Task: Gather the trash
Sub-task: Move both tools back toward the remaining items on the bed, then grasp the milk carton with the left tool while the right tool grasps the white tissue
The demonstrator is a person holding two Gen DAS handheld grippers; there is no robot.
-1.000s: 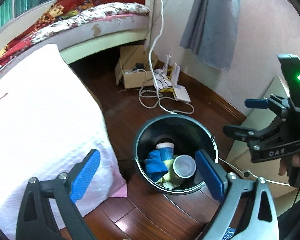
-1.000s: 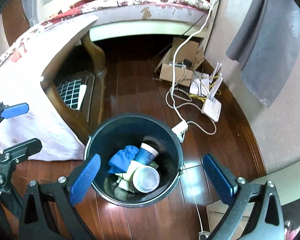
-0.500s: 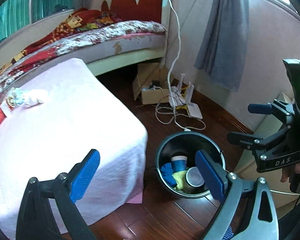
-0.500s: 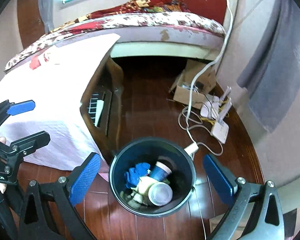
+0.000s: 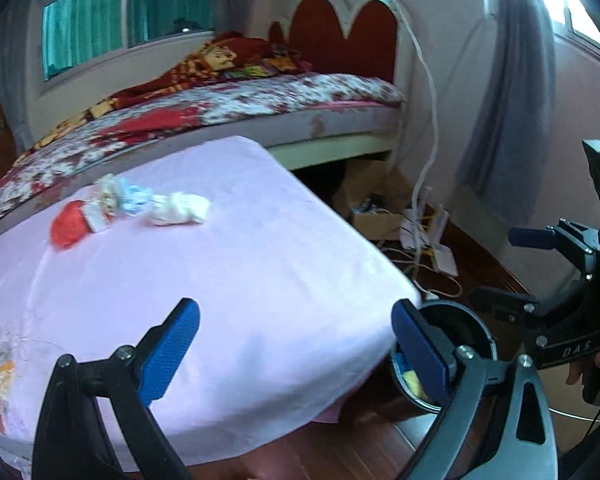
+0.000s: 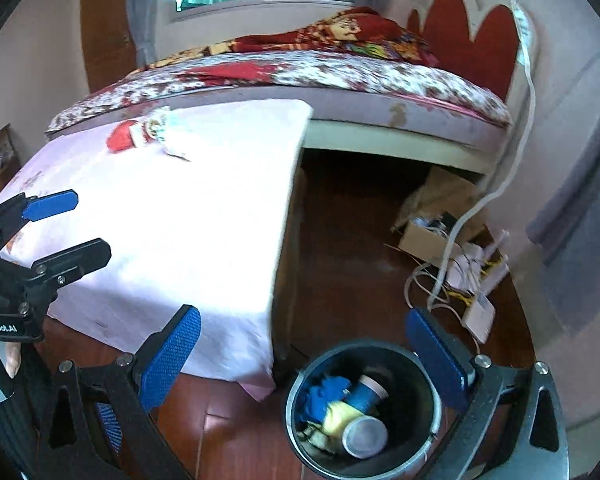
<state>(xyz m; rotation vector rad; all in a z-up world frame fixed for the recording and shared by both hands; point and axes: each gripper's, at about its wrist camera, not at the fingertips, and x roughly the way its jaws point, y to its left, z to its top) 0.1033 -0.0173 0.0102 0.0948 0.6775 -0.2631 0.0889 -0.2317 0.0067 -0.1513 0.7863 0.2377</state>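
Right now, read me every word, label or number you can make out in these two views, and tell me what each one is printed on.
"DAS": white letters on the black body of the right gripper, seen in the left wrist view.
"enRobot.AI": white lettering on the left gripper, seen in the right wrist view; its start is cut off by the picture edge.
Print on the wrappers on the pink cloth: too blurred to read.

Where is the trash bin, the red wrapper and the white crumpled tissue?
trash bin (image 6: 296, 392), right wrist view, on its dark left rim.
red wrapper (image 5: 66, 226), left wrist view, on its crumpled middle.
white crumpled tissue (image 5: 180, 209), left wrist view, on its middle, lying on the pink cloth.
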